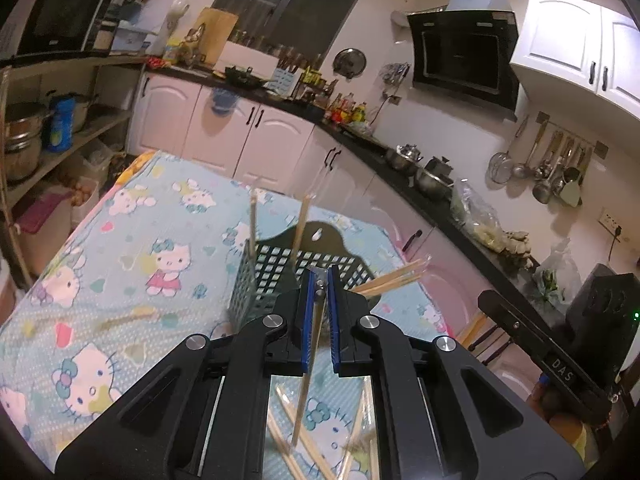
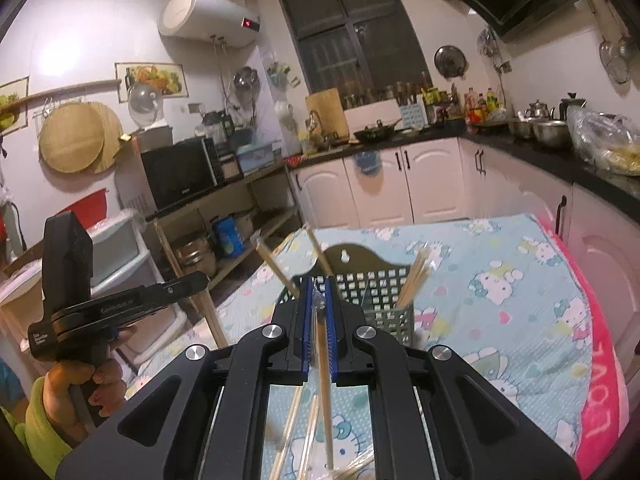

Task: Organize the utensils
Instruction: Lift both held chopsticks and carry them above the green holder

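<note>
A dark green perforated basket (image 1: 264, 284) (image 2: 380, 300) stands on the table, just ahead of both grippers. Two chopsticks (image 1: 300, 224) stand upright in one side of it, and a bunch (image 1: 390, 280) (image 2: 416, 280) leans out of the other. My left gripper (image 1: 320, 280) is shut on one pale chopstick (image 1: 306, 384) that hangs down between its blue pads. My right gripper (image 2: 319, 290) is likewise shut on a single chopstick (image 2: 325, 384). Loose chopsticks (image 1: 286, 436) (image 2: 298, 432) lie on the cloth below both grippers, some in clear wrappers.
A blue cartoon-cat cloth (image 1: 132, 264) (image 2: 500, 288) covers the table, with a pink blanket edge (image 2: 600, 380) at its right. A hand in a green sleeve (image 2: 60, 400) holds the left gripper's handle. White cabinets and a cluttered dark counter (image 1: 400, 160) run behind, with open shelves of pots (image 1: 28, 136).
</note>
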Available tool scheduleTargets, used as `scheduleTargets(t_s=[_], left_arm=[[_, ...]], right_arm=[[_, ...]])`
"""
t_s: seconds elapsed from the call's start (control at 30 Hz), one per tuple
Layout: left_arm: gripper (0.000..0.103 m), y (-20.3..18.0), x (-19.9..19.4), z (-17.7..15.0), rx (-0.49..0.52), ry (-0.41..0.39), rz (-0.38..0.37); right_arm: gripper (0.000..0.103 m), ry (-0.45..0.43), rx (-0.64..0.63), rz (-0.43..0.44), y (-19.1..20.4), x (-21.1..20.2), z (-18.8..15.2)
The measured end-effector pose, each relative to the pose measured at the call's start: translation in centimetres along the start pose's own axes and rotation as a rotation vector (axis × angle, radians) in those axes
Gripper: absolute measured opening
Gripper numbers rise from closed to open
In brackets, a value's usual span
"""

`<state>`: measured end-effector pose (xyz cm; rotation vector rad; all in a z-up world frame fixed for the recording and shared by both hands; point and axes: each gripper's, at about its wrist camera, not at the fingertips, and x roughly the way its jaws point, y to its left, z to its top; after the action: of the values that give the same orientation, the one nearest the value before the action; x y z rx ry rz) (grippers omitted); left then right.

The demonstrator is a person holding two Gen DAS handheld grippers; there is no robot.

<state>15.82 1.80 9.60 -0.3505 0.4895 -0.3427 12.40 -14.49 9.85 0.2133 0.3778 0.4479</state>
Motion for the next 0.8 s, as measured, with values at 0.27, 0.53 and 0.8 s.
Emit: scheduleTargets(t_s=[0.27, 0.53, 0.8], left_arm=[[0.002, -1.6, 0.0, 1.7, 0.034, -0.032, -0.028], [0.002, -2.4, 0.0, 3.2, 0.049, -0.065, -0.047], [0.002, -2.4, 0.3, 5.5, 0.056, -0.109, -0.035]], right_arm=[[0.007, -0.054, -0.002, -0.022, -0.2, -0.9, 1.2], [0.007, -0.081, -0.005, -0.032, -0.2, -0.9, 2.6], [0.007, -0.112, -0.004, -0.030, 0.0, -0.3, 4.6]])
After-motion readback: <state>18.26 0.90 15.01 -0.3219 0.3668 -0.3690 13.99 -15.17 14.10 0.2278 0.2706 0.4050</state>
